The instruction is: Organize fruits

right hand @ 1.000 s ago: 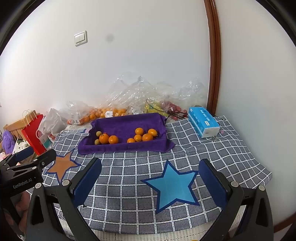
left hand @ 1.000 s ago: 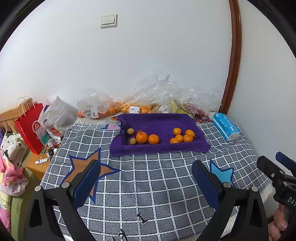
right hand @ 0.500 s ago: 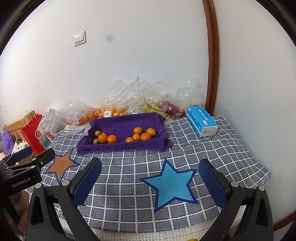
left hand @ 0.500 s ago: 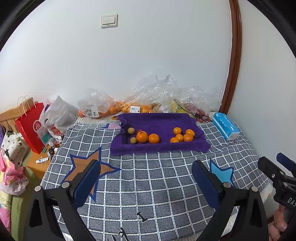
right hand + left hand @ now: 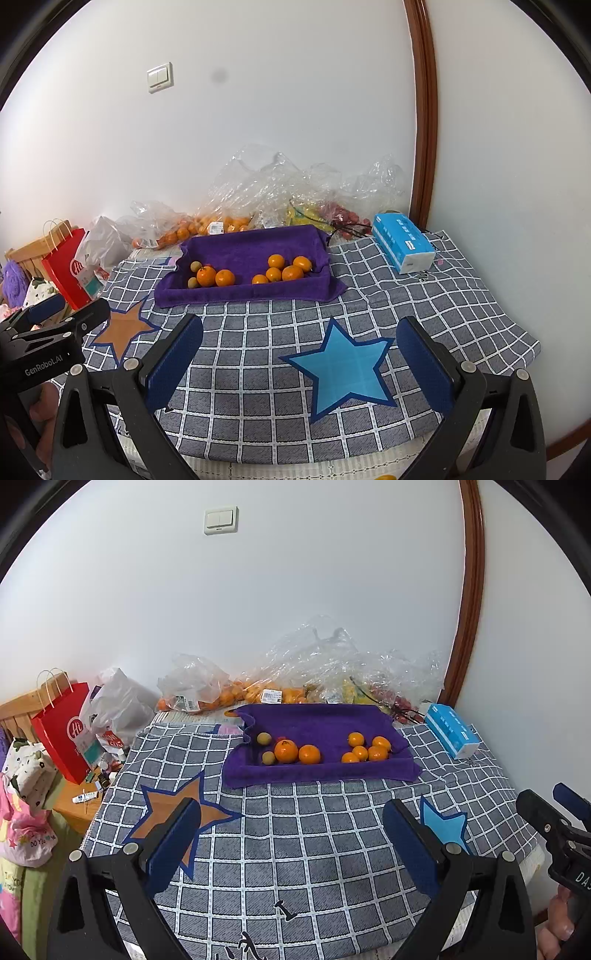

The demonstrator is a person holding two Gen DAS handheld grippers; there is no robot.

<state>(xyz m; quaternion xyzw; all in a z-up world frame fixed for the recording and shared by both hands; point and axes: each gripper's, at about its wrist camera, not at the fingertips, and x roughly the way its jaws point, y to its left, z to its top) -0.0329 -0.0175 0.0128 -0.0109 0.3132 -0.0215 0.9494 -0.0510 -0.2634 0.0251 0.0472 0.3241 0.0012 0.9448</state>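
On checked cloth point(image 5: 295, 849), against far wall: purple tray point(image 5: 317, 720) holding oranges point(image 5: 297, 752) at left with two small greenish-brown fruits point(image 5: 264, 738), smaller oranges point(image 5: 364, 747) clustered at right. Behind tray, clear bags of fruit point(image 5: 258, 692); blue tissue box point(image 5: 451, 730) right of it. Left gripper point(image 5: 291, 838) spread wide, empty, well short of tray. Right gripper point(image 5: 299, 358) likewise spread, empty, above blue star point(image 5: 341, 363).

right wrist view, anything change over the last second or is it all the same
Only a slight camera drift: in the right wrist view the purple tray and blue tissue box sit a little further left. Nothing was picked up or let go. The right gripper and left gripper stay open and empty, and the oranges lie as before.
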